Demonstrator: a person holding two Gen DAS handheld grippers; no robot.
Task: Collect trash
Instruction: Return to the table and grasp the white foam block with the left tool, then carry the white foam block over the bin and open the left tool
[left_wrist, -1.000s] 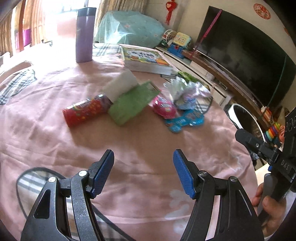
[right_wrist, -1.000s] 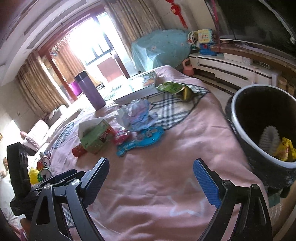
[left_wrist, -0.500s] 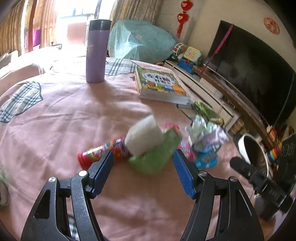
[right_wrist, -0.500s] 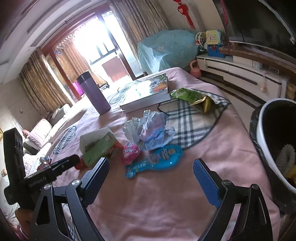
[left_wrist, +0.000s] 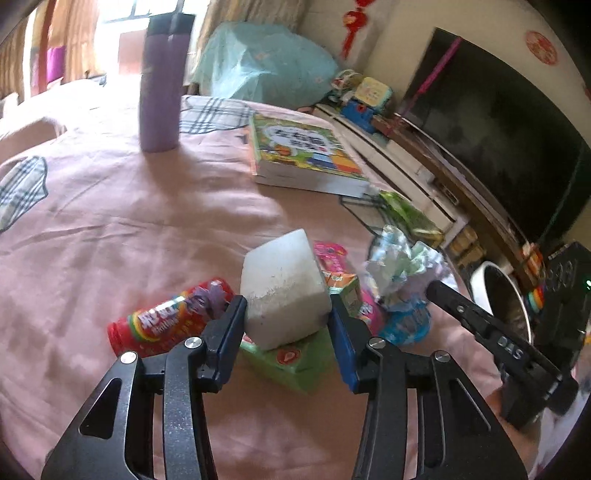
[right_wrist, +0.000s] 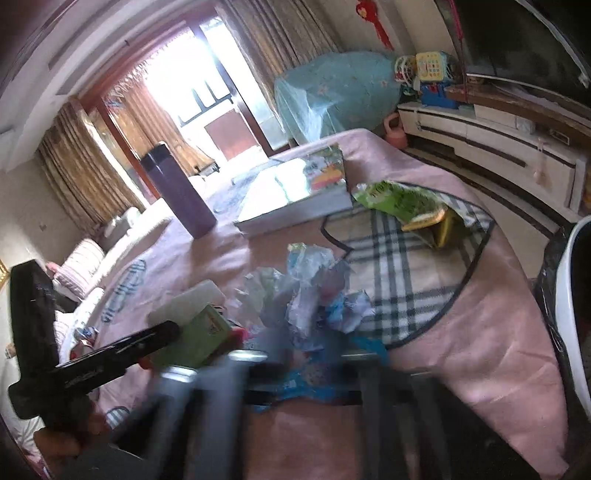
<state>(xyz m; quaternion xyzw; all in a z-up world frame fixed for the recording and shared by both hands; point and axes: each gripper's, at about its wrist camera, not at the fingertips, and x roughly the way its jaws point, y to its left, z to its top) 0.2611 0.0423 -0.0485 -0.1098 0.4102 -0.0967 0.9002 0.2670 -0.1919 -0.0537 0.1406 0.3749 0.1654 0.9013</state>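
In the left wrist view my left gripper (left_wrist: 288, 325) has its jaws on either side of the white tissue wad (left_wrist: 284, 284) that sticks out of a green tissue pack (left_wrist: 295, 358); they look closed on it. A red candy tube (left_wrist: 166, 325) lies to its left. A pink wrapper (left_wrist: 330, 258), a crumpled plastic wrapper (left_wrist: 402, 266) and a blue wrapper (left_wrist: 406, 325) lie to its right. In the right wrist view my right gripper (right_wrist: 299, 376) is motion-blurred, low over the blue wrapper (right_wrist: 314, 380) and crumpled plastic (right_wrist: 306, 295); its jaw state is unclear.
A purple flask (left_wrist: 162, 81) and a picture book (left_wrist: 303, 155) stand on the pink cloth (left_wrist: 110, 229) farther back. A green snack bag (right_wrist: 402, 203) lies on a plaid patch. A white-rimmed black bin (right_wrist: 569, 314) stands off the right edge. A TV (left_wrist: 498, 122) is beyond.
My left gripper moved forward and its jaws narrowed around the white tissue wad. My right gripper dropped down toward the blue and crumpled wrappers and is blurred by motion.
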